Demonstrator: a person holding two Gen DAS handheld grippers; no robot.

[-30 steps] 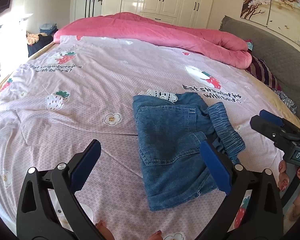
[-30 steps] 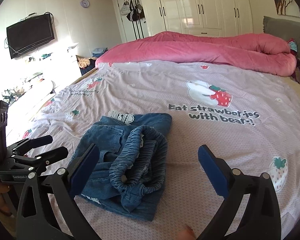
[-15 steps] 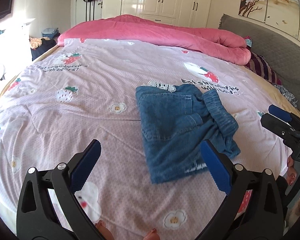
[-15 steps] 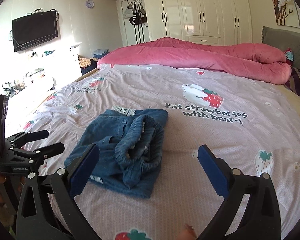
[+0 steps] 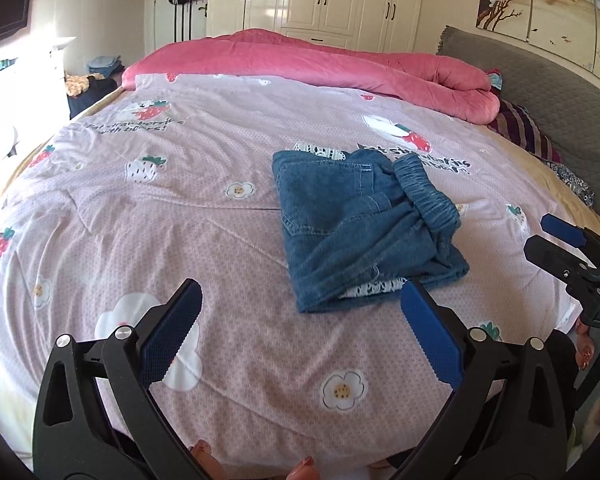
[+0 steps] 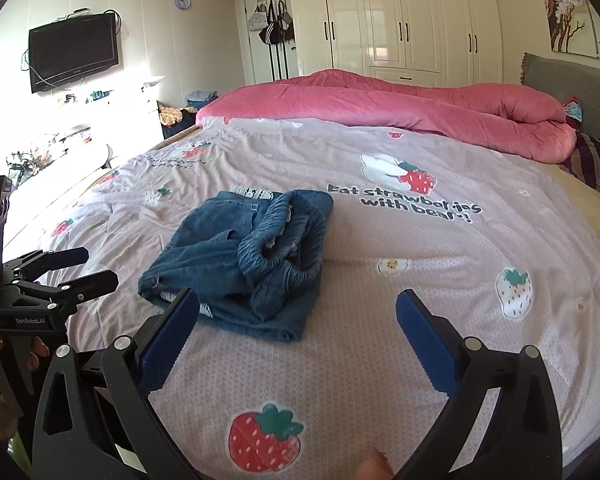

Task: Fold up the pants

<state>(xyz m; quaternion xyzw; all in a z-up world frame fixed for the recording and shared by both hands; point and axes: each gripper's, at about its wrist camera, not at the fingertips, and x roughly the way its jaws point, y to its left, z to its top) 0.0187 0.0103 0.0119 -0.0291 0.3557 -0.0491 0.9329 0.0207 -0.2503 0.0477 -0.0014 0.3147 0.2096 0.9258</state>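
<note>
The denim pants (image 5: 360,220) lie folded in a bundle on the strawberry-print bedspread (image 5: 180,220), elastic waistband bunched on top. Both the left gripper (image 5: 300,328) and the right gripper (image 6: 298,326) hover spread wide and empty, just short of the bundle. White lace trim (image 5: 370,290) peeks from underneath, mostly hidden.

pants' (image 5: 360,224) underside hidden, television (image 5: 4,12) cut off by edge

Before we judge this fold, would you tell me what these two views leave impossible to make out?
- Folded blue denim pants: lower layers hidden by the top layer, both views.
- Near hem: covered by the right gripper's blue-padded fingers, right view.
- White lace trim: pattern too small, left view.
- Left gripper: base cut off.
</note>
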